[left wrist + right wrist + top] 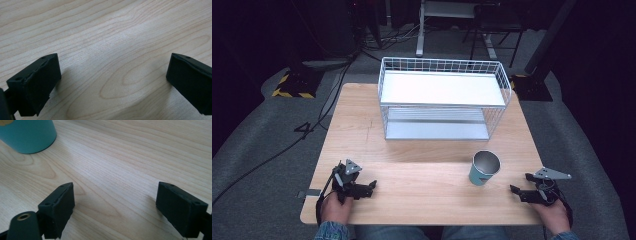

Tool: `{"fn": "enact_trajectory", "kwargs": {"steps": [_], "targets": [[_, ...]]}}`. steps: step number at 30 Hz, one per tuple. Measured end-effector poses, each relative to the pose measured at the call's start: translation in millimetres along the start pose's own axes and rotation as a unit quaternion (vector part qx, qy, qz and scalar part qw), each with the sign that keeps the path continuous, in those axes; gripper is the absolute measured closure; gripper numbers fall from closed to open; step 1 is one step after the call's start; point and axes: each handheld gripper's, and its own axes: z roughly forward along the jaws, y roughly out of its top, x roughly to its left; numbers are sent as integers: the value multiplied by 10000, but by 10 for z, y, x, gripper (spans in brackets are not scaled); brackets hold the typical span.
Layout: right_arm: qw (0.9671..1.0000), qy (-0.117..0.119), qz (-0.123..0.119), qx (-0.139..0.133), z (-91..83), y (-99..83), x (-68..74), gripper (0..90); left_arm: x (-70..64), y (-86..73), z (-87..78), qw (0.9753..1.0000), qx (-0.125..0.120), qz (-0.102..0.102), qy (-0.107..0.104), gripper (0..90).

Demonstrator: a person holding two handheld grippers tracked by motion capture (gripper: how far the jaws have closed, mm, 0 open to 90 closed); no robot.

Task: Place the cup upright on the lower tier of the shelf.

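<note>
A teal cup with a metallic inside stands upright on the wooden table, right of centre near the front. Its base shows at the top left of the right gripper view as a teal cup. My right gripper rests near the front right edge, a little right of the cup, open with nothing between its jaws. My left gripper lies at the front left, also open and empty. Both are held low over the tabletop by a person's hands.
A white wire rack with two shelves stands at the back of the table, both shelves bare. Beyond the table are dark floor, cables and furniture legs. Bare wood lies between the two grippers.
</note>
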Motion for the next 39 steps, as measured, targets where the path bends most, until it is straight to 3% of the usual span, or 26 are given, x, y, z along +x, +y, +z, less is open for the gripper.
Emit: {"fn": "enact_trajectory", "kwargs": {"steps": [9,21,30,39], "targets": [[9998,71,-144,-80,-88,54,106,152,6,4,2,10000,5,3,-2,0],[9981,364,-398,-289,-132,236,417,105,6,3,3,10000,1,1,-2,0],[9947,645,-636,-478,-49,424,682,54,5,3,3,10000,0,1,-1,1],[9935,671,-713,-585,60,555,829,0,6,3,3,10000,4,5,-3,1]]}}
